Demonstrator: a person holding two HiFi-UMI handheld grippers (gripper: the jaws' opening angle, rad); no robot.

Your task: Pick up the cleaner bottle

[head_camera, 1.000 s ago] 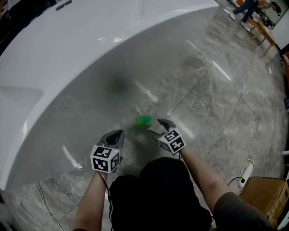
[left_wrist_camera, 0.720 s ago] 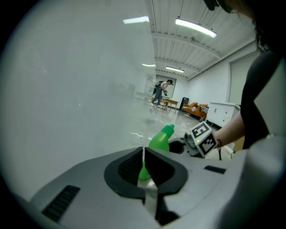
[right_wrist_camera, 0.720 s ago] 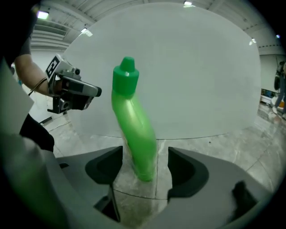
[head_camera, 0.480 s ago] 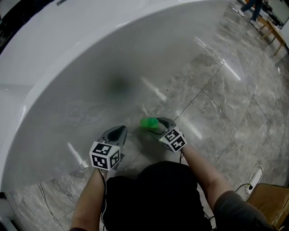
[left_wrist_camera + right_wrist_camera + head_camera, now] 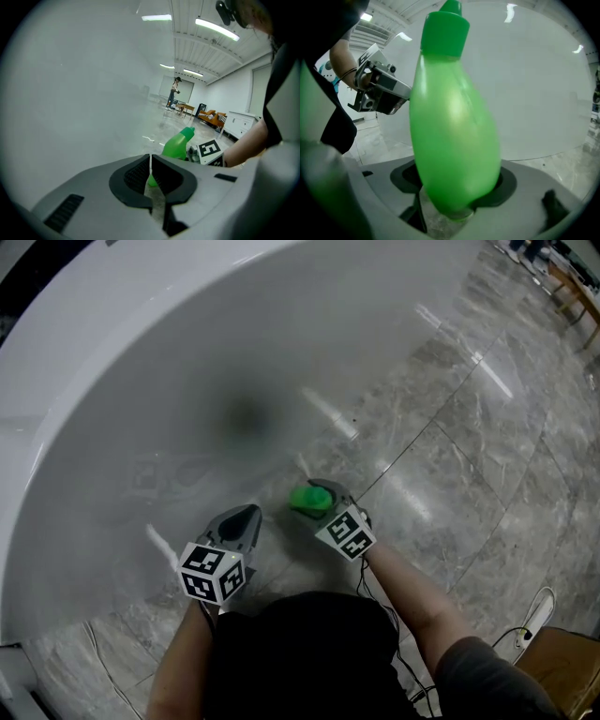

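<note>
- My right hand-held gripper [image 5: 457, 197] is clamped on the lower body of the green plastic cleaner bottle [image 5: 452, 122], with one dark pad on each side of it.
- From my head view, the bottle [image 5: 307, 499] sits at the tip of the right hand-held gripper [image 5: 325, 497]. It is low down, just in front of the curved white bathtub wall [image 5: 187, 352], over the grey marble tile floor [image 5: 469, 474].
- Seen from my left side, the bottle [image 5: 178, 144] leans, with its green cap pointing up and to the right. I cannot tell whether its base touches the floor.
- My left hand-held gripper [image 5: 151, 176] has its jaws pressed together.
- It hangs beside the right one [image 5: 239, 521], near the bottle but apart from it.
- The black-and-white marker cube [image 5: 209, 151] of the right hand-held gripper shows just behind the bottle.
</note>
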